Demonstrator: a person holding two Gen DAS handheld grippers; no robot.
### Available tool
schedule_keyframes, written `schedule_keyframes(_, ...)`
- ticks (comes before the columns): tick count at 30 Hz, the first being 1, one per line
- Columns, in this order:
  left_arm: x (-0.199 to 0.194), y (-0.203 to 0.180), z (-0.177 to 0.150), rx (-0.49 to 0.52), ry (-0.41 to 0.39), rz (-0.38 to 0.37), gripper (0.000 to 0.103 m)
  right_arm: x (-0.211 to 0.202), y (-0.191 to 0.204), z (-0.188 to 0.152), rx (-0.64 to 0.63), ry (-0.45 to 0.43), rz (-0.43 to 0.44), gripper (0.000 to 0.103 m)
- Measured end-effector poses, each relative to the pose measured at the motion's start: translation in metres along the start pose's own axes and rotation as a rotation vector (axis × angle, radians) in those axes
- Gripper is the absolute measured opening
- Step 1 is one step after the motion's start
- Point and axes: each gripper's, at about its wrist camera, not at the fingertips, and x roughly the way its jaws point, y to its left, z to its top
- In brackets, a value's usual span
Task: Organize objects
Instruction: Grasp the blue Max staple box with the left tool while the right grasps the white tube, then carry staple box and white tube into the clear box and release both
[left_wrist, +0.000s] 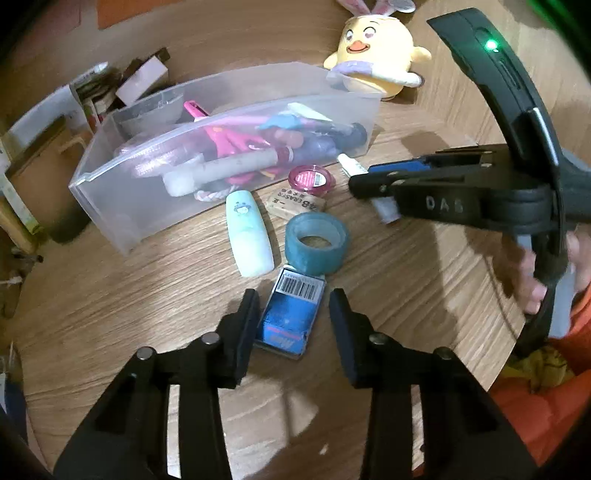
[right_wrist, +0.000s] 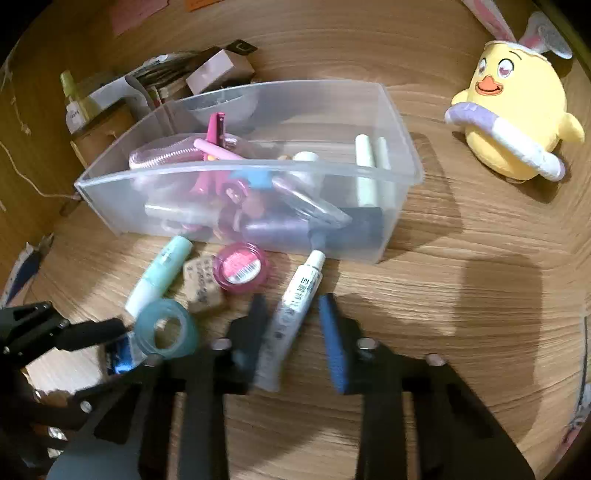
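A clear plastic bin (left_wrist: 122, 206) (right_wrist: 399, 173) holds several toiletries. In front of it lie a mint tube (left_wrist: 248, 236) (right_wrist: 159, 273), a cork eraser (left_wrist: 295, 202) (right_wrist: 202, 286), a pink round tin (left_wrist: 311, 180) (right_wrist: 242, 273), a teal tape roll (left_wrist: 317, 243) (right_wrist: 166, 328), a blue box with a barcode (left_wrist: 291, 314) (right_wrist: 122, 356) and a white tube (right_wrist: 295, 306) (left_wrist: 352, 168). My left gripper (left_wrist: 293, 325) is open around the blue box. My right gripper (right_wrist: 293, 325) (left_wrist: 364, 184) is open around the white tube.
A yellow chick plush (left_wrist: 376, 55) (right_wrist: 513, 118) sits right of the bin. Boxes and papers (left_wrist: 110, 88) (right_wrist: 207, 70) are piled behind the bin's left end. The wooden table's edge (left_wrist: 509, 354) runs close on the right, beside orange cloth.
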Motion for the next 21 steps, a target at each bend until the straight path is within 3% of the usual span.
schedule_keyframes(2, -0.002, 0.000, -0.002, 0.000, -0.002, 0.001, 0.027, -0.002, -0.003, -0.004, -0.012, -0.005, -0.005, 0.015)
schedule_keyframes(9, -0.014, 0.006, -0.012, -0.061, -0.013, 0.048, 0.027, -0.012, -0.007, -0.018, -0.015, -0.019, 0.009, 0.015)
schedule_keyframes(15, -0.039, 0.016, -0.012, -0.142, -0.084, 0.053, 0.027, -0.028, -0.005, -0.031, 0.017, -0.044, 0.049, 0.015)
schedule_keyframes(21, -0.061, 0.023, 0.004, -0.159, -0.157, 0.069, 0.027, -0.052, 0.001, -0.026, 0.003, -0.109, 0.059, 0.015)
